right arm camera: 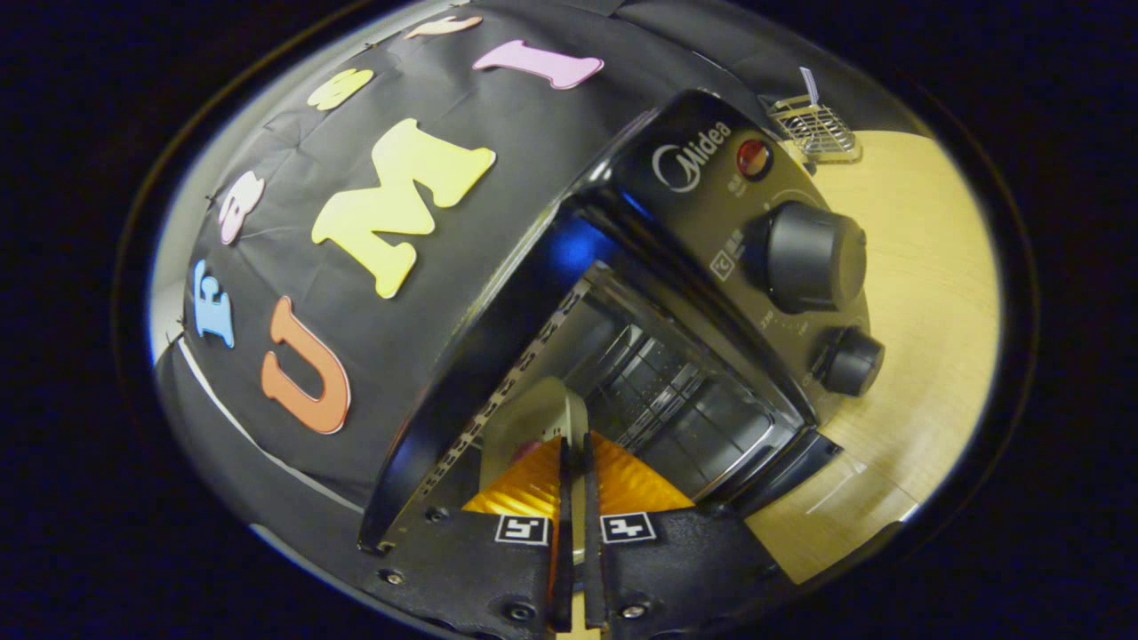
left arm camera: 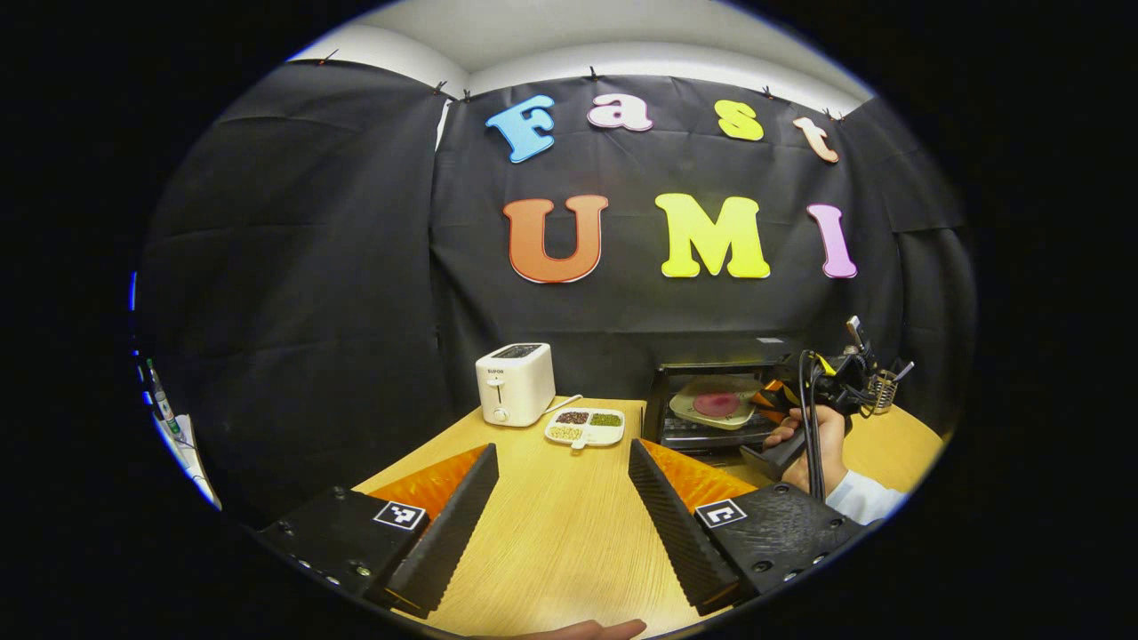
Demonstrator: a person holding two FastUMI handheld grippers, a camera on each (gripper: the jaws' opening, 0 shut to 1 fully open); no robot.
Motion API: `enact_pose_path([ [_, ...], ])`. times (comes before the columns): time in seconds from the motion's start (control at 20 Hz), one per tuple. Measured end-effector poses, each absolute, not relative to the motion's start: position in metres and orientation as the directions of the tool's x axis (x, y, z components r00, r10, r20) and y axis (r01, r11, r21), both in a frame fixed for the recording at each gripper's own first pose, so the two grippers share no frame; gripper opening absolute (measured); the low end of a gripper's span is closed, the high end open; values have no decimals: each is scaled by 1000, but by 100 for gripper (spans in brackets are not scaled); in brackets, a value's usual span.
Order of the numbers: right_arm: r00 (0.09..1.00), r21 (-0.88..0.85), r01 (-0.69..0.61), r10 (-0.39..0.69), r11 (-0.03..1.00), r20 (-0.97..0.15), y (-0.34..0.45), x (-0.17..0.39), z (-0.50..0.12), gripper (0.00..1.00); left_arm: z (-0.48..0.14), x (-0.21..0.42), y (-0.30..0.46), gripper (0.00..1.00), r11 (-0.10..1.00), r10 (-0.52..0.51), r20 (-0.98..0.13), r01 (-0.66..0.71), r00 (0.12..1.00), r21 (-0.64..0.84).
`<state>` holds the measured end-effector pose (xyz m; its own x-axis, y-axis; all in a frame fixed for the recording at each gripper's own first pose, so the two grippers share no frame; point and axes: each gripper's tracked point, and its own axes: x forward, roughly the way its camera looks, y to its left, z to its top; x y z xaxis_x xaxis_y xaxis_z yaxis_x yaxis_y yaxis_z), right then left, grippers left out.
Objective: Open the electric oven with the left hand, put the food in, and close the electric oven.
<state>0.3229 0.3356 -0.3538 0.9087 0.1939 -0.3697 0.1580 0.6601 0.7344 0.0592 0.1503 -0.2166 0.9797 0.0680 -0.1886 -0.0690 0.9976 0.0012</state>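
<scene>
The right gripper point(right arm camera: 573, 462), fingers pinching the plate point(right arm camera: 533, 418) edge-on, points straight into the open oven point(right arm camera: 711, 204) (left gripper point(left arm camera: 560, 498) spread, well back).

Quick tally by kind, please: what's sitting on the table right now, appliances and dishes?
Appliances: 2, the white toaster and the black oven, door open.
Dishes: 2, the divided snack tray and the plate of food held at the oven mouth by the right tool.
Wire racks: 1.
Total: 5.
</scene>
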Motion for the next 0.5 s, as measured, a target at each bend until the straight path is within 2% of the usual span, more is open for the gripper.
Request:
enact_pose_path([
  [0.1,908,721,162,184,673,-376,331,324,-357,13,-216,57,152,94,997,74,-188,-73,979,11],
  [0.15,903,711,178,174,681,-392,328,325,-361,9,-217,57,152,94,997,75,-191,-74,979,12],
  [0.2,900,710,175,182,682,-396,330,320,-364,10,-216,56,151,94,997,73,-191,-73,979,11],
  [0.25,897,707,166,193,687,-398,332,317,-364,18,-215,54,150,94,997,73,-189,-72,979,10],
  [0.3,892,695,165,195,700,-408,332,314,-367,12,-213,52,150,94,997,74,-189,-73,979,9],
  [0.5,888,665,129,212,736,-407,334,294,-366,19,-210,46,148,94,998,66,-187,-66,980,6],
])
